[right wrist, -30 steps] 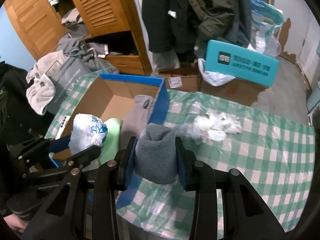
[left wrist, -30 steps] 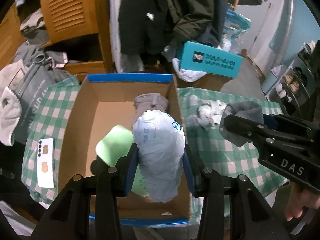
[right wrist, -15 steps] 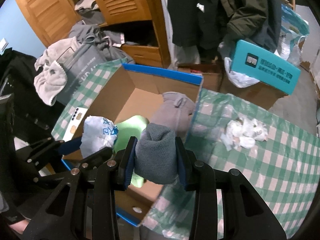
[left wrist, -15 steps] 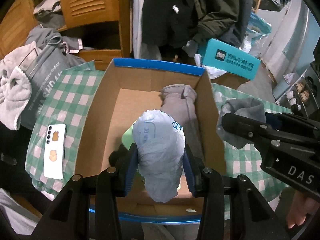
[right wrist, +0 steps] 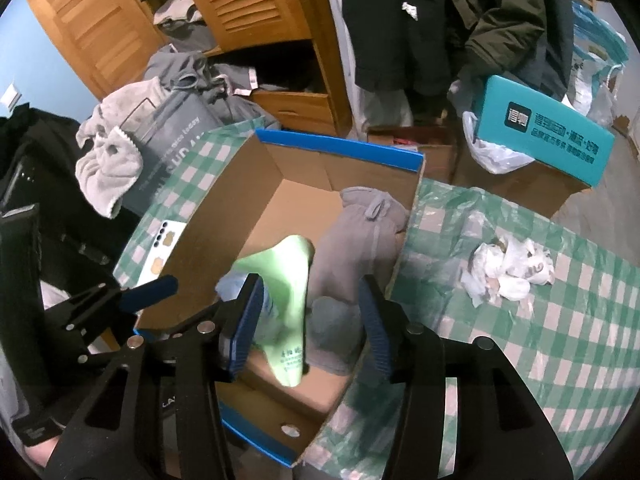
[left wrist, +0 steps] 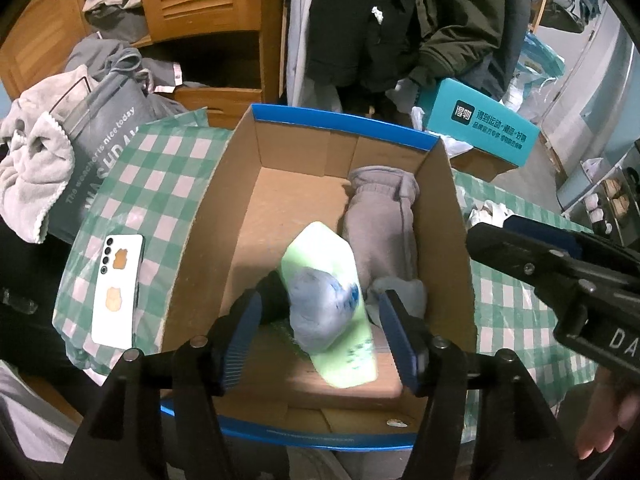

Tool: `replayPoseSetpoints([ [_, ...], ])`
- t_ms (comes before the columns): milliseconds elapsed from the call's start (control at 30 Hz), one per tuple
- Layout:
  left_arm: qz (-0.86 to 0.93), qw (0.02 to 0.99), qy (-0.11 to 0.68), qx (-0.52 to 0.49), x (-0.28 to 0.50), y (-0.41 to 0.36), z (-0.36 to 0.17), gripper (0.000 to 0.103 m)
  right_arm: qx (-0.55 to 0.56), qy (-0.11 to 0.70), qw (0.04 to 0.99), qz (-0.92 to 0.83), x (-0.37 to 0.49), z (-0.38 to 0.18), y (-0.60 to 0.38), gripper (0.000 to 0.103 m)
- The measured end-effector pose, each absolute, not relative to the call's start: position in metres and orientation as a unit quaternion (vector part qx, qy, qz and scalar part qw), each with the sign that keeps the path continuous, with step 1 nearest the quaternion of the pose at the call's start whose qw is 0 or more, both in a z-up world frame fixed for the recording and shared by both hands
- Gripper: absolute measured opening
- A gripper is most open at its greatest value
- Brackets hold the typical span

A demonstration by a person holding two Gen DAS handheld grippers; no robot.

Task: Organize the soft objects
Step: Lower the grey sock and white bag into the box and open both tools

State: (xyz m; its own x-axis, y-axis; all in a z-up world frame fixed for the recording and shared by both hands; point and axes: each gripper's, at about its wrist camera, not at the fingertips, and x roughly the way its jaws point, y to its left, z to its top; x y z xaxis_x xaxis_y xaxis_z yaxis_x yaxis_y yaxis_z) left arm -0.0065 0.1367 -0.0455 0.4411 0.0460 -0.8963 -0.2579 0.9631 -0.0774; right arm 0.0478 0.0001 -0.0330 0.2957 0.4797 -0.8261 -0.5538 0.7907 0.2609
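Your left tongs (left wrist: 320, 322) hang over the near end of the cardboard box (left wrist: 224, 208), and their jaws are opening. The pale blue plastic bundle (left wrist: 324, 312) sits between the pads, and neither pad presses on it. It rests on the green packet (left wrist: 332, 304), which lies along the middle of the box floor.

Your right tongs (right wrist: 308, 322) hang over the near right part of the same box, and their jaws are also opening. The dark grey rolled cloth (right wrist: 334, 328) lies below and between the pads, clear of both, just beside the right wall of the box. The larger grey garment (left wrist: 380, 228) lies along that right wall, reaching toward the far end.

The box stands on the tabletop (right wrist: 540, 340), which carries a green checked cover. A white phone (left wrist: 116, 288) lies on the tabletop just left of the box. A heap of crumpled white tissue (right wrist: 508, 272) lies on the tabletop, well to the right of the box.
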Motion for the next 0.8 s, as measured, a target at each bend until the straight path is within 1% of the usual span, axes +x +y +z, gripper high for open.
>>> replayPoseSetpoints([
  [100, 0.089, 0.842, 0.522, -0.099, -0.006, 0.135, -0.046, 0.065, -0.033, 0.500, 0.807, 0.314, 0.050, -0.033, -0.007, 0.055],
  [200, 0.086, 0.841, 0.524, -0.098, -0.005, 0.131, -0.046, 0.065, -0.032, 0.500, 0.809, 0.308, 0.051, -0.034, -0.012, 0.058],
  [800, 0.053, 0.843, 0.528, -0.084, 0.006, 0.092, -0.040, 0.065, -0.021, 0.507, 0.818, 0.270, 0.054, -0.041, -0.064, 0.059],
])
